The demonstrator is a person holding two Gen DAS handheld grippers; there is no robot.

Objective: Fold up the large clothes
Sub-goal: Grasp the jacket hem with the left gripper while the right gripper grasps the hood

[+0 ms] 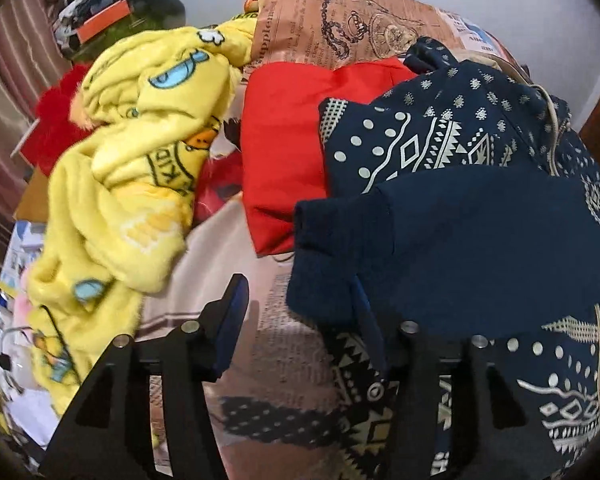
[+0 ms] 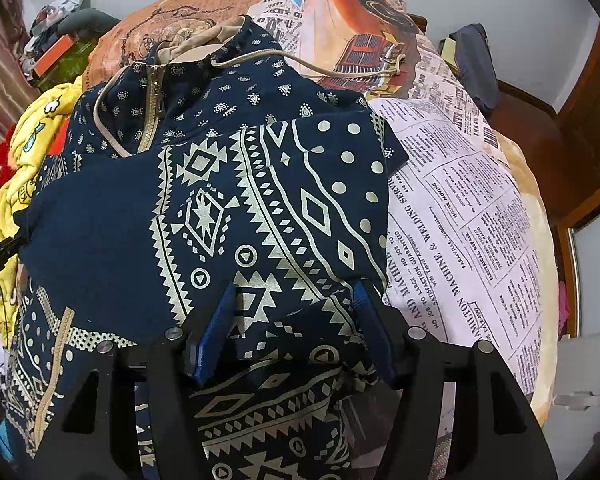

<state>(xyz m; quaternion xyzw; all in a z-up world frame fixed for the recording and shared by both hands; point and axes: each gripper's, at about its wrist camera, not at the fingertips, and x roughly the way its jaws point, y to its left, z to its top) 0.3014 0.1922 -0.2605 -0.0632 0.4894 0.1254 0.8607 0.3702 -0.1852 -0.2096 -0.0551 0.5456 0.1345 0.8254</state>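
Observation:
A navy hoodie (image 2: 220, 208) with cream geometric print lies spread on the bed, zip and drawstring at the far end. Its plain navy sleeve (image 1: 460, 240) is folded across the body, and the cuff (image 1: 320, 256) drapes over the right finger of my left gripper (image 1: 298, 316). That gripper stands open, with only bed sheet showing in the gap between its fingers. My right gripper (image 2: 294, 316) points down onto the hoodie's near hem. Its blue pads (image 2: 216, 328) stand apart with a raised fold of printed cloth between them, not pinched.
A crumpled yellow fleece garment (image 1: 132, 160) and a folded red one (image 1: 292, 140) lie left of the hoodie. The newspaper-print bed sheet (image 2: 460, 220) stretches to the right. Wooden furniture (image 2: 580, 140) stands at the far right, a striped curtain (image 1: 4, 80) and clutter (image 1: 100, 20) at the left.

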